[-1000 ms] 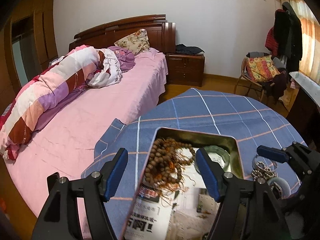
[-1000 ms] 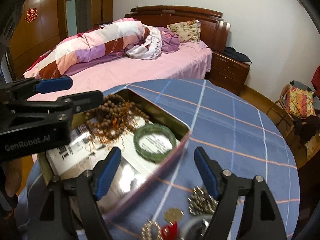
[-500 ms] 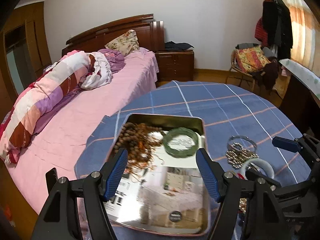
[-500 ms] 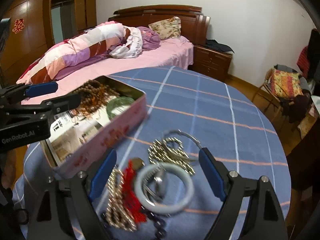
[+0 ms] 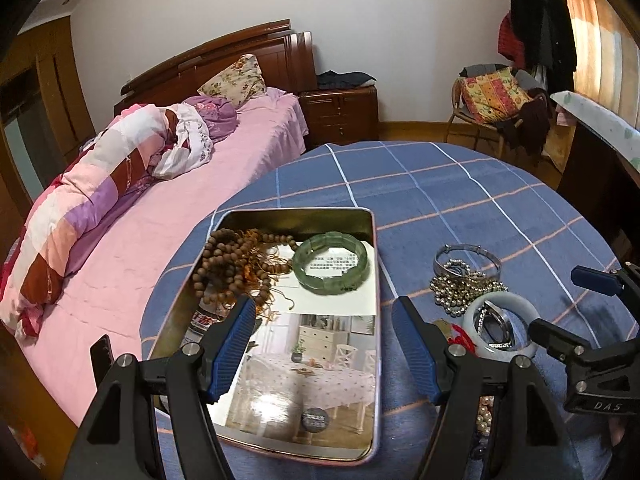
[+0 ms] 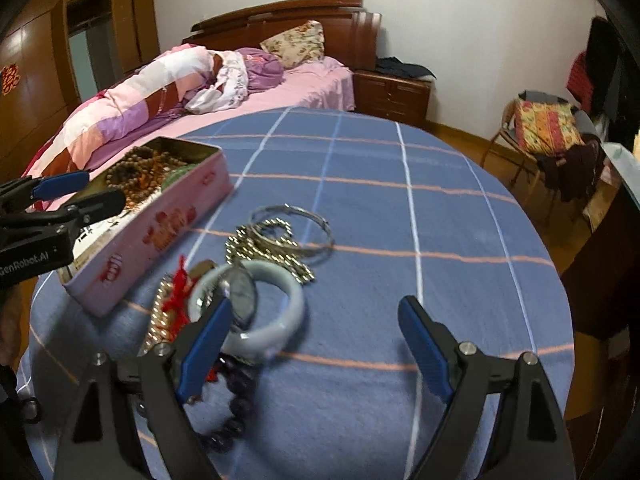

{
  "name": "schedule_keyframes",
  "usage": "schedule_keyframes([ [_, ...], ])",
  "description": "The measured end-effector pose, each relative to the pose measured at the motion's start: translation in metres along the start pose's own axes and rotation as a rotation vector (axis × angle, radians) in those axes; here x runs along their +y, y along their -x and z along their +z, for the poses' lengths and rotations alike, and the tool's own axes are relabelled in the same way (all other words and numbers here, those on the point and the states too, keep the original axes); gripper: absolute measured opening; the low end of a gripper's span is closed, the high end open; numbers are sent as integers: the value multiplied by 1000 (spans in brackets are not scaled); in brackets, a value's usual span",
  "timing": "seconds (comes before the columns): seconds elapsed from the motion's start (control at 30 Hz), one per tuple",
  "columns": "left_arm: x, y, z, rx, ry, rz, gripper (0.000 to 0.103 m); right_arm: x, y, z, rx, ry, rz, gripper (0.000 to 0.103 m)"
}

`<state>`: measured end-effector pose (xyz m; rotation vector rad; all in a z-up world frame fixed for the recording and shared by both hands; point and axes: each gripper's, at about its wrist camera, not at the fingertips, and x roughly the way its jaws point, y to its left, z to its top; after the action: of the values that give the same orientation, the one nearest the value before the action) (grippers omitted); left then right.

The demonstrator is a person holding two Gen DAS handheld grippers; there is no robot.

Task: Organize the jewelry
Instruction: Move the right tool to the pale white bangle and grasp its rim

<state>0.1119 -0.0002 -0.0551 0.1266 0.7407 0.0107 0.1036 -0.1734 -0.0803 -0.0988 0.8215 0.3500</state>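
Both grippers have pulled back, baring the whole tin [image 5: 372, 280]. Its long axis runs away from the left gripper [image 5: 324, 344], on the worktop [image 6: 400, 160] near the bed-side edge. Loose jewelry [image 6: 256, 264] lies just right; beyond is open cloth. Left fingers gape empty; right gripper's [image 6: 316, 344] have just been widening, empty.

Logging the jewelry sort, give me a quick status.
Left gripper open over the tin. Right gripper open, empty. Green bangle, wooden beads in the tin; pile on the cloth. Nothing blocking.
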Motion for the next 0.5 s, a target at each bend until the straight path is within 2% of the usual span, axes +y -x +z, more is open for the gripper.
schedule_keyframes([
  [0.37, -3, 0, -12, 7, 25, 15, 71, -5, -1, -1, 11, -42, 36, 86],
  [0.47, -3, 3, -12, -3, 24, 11, 71, -1, -8, 4, 31, -46, 51, 68],
  [0.5, -4, 4, -12, -6, 22, 11, 71, -1, -10, 4, 40, -48, 56, 57],
])
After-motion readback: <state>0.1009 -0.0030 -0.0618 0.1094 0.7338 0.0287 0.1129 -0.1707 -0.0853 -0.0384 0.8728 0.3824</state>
